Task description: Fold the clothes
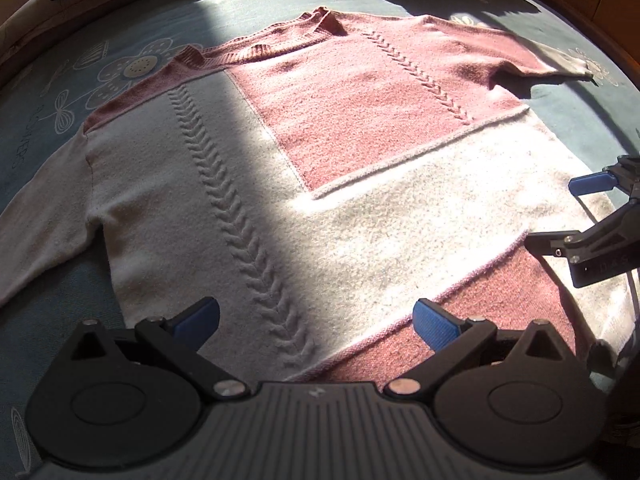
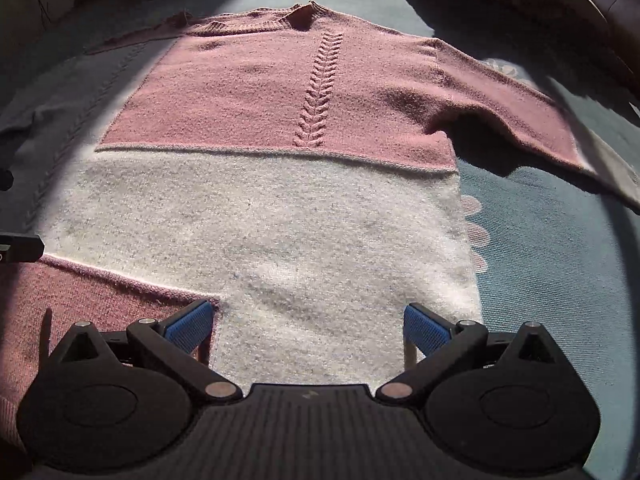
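Nearest in the left wrist view, the left gripper hovers over the hem of a pink and cream colour-block knitted sweater, its blue-padded jaws spread wide apart with nothing between them. Under those jaws lie a cream panel with a raised braided cable stitch and, to the right, a pink hem panel.

The right gripper hangs above the hem on the other side, over the cream lower panel of the sweater. Its jaws also stand wide open and hold nothing. It also appears at the right edge of the left wrist view, just above the sweater's side edge.

The sweater lies flat, front up, on a pale blue bedspread with a white flower print, hem towards the cameras and neckline away. Beyond the cream band sits a large pink chest panel with a second braided cable running down it. Farther on, the ribbed pink collar lies at the far end. One cream sleeve spreads out to the left side and one pink sleeve to the right, its cuff end cream. A broad band of shadow crosses the sunlit garment.
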### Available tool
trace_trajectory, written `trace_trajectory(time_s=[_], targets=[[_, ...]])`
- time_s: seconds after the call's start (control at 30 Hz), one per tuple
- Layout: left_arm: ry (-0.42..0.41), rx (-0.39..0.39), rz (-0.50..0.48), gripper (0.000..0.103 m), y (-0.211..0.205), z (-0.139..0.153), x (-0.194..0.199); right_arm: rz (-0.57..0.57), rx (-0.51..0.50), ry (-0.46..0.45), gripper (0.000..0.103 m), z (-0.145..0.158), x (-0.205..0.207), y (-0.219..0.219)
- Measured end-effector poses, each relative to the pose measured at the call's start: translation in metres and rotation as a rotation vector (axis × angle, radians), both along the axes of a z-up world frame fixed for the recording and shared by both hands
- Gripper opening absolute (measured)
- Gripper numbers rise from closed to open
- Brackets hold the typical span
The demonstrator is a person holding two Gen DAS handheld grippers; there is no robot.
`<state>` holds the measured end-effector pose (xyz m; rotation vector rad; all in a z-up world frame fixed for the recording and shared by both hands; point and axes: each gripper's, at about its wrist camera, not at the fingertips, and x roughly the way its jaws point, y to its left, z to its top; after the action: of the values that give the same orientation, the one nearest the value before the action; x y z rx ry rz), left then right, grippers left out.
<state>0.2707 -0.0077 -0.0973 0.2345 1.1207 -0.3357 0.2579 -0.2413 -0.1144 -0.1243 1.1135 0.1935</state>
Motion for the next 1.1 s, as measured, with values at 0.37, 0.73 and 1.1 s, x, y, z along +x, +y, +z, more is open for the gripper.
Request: trace_trajectory(time_s=[0.37,0.73,1.1], targets=[[0.077,0.069,0.024,0.102,0.002,-0.005,-0.059,0.055,-0.047,0.095,0.103,0.011,-0.045,-0.018],[0.088,-0.01,-0.025,0.102,-0.027,-0.012,-0.068,0.203,0.122,0.147,0.103,0.015,-0.06,0.019],[0.136,0.015,0.029,0.102,-0.002,-0.009,-0.087,0.167,0.155,0.171,0.103,0.022,-0.07,0.007]])
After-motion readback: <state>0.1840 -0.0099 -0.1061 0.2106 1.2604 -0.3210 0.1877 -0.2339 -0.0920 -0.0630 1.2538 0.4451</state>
